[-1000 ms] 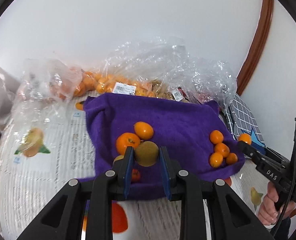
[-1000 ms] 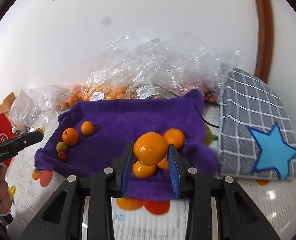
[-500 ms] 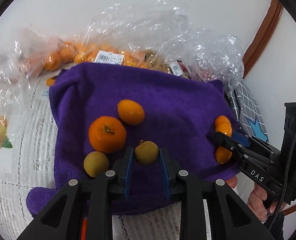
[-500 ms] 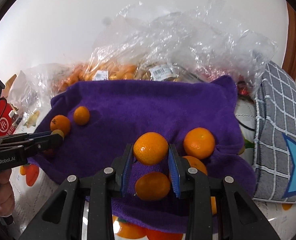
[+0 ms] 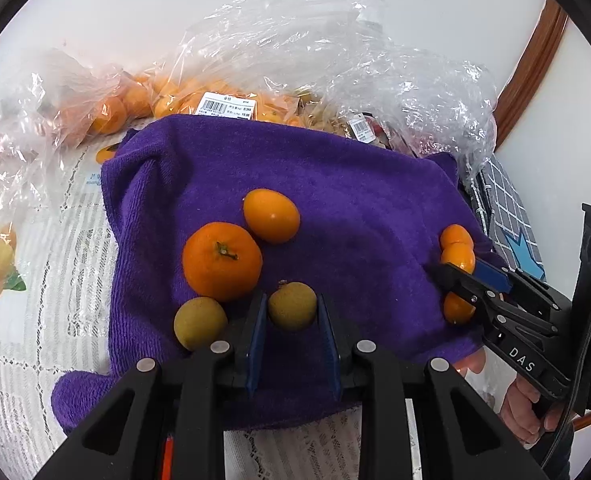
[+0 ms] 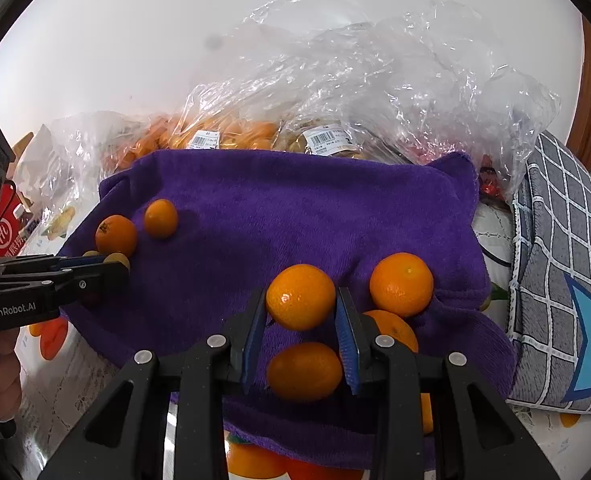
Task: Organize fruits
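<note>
Left gripper [image 5: 292, 316] pinches a brown fruit [image 5: 292, 306], right gripper [image 6: 300, 312] an orange [image 6: 300, 296]; release gently near the towel's [image 5: 335, 184] front edge.

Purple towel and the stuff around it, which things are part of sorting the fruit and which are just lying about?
Part of the job:
purple towel
brownish-green fruit in the left hand-held gripper
orange in the right hand-held gripper

Lying about:
plastic bags
checked grey cloth
</note>
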